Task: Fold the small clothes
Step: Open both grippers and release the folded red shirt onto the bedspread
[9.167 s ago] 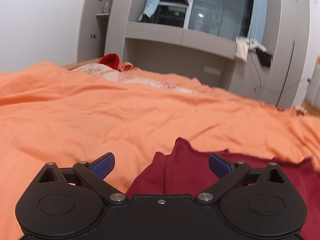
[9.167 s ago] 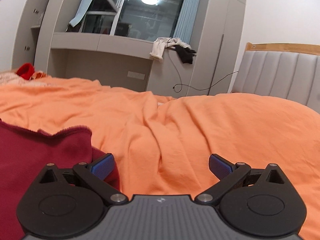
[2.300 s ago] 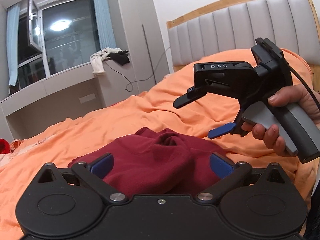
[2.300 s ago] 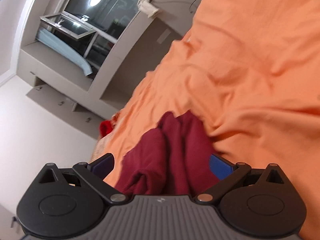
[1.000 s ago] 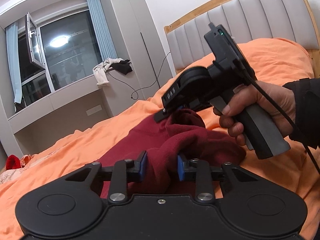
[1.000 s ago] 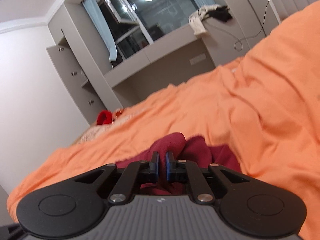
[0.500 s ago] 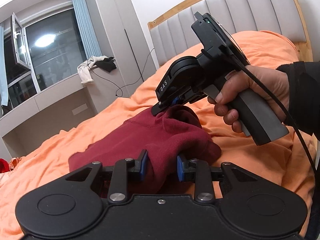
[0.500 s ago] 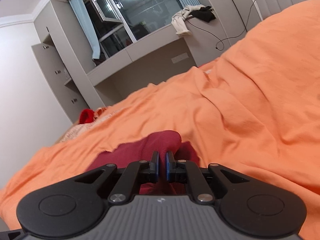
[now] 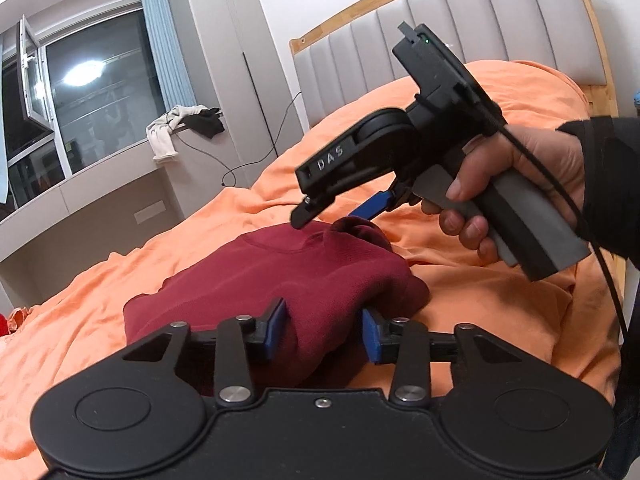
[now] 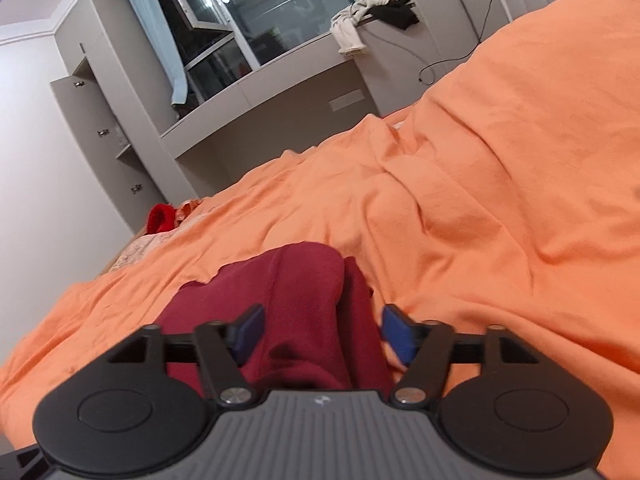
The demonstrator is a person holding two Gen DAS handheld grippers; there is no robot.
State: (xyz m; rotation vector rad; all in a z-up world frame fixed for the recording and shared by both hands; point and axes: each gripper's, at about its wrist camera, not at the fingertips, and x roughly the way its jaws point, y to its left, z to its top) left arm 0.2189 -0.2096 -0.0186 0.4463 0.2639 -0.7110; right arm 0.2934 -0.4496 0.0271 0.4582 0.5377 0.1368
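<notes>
A dark red garment (image 9: 280, 264) lies bunched and partly folded on the orange bed cover (image 9: 480, 292). My left gripper (image 9: 323, 330) is at its near edge. Its jaws are opening, and a thick fold of the cloth still fills the gap between the blue pads (image 9: 276, 322). A hand (image 9: 520, 176) holds my right gripper (image 9: 332, 216) just above the garment's far bump. Its jaws are opening wide. In the right wrist view the garment (image 10: 296, 280) lies loose between the spread pads of the right gripper (image 10: 322, 332), which do not press on it.
A grey padded headboard (image 9: 440, 28) stands behind the right hand. A window ledge with draped clothes (image 10: 360, 16) and a dangling cable runs along the far wall. A red item (image 10: 160, 216) lies at the bed's far corner. Rumpled orange cover (image 10: 480, 160) surrounds the garment.
The right jaws have sprung from shut on the cloth to wide apart. The left jaws have widened. The garment has sunk lower and flatter onto the bed.
</notes>
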